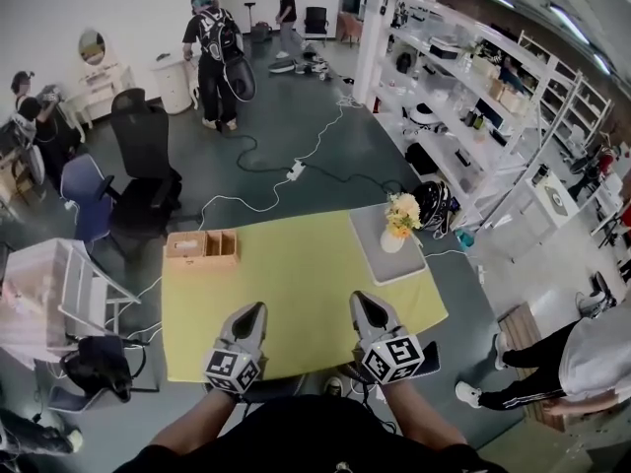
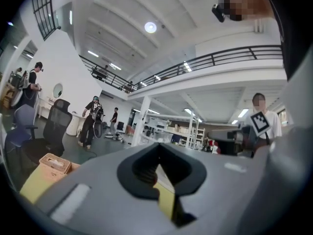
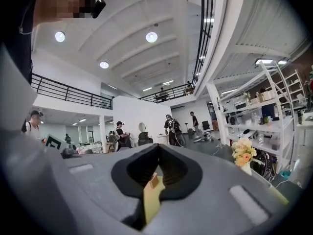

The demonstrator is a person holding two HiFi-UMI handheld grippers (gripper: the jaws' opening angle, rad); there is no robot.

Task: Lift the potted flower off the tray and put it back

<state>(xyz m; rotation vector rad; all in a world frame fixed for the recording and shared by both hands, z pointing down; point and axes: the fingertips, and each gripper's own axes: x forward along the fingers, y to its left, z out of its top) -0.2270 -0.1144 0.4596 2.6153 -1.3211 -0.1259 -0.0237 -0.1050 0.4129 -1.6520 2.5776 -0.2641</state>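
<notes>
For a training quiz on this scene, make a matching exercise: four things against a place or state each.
1 potted flower
2 wooden box
3 tray
4 right gripper

a far left corner of the yellow table
b shut and empty
c standing on the tray
d grey, at the table's far right corner

Pairs: 1-c; 2-a; 3-d; 4-b
</notes>
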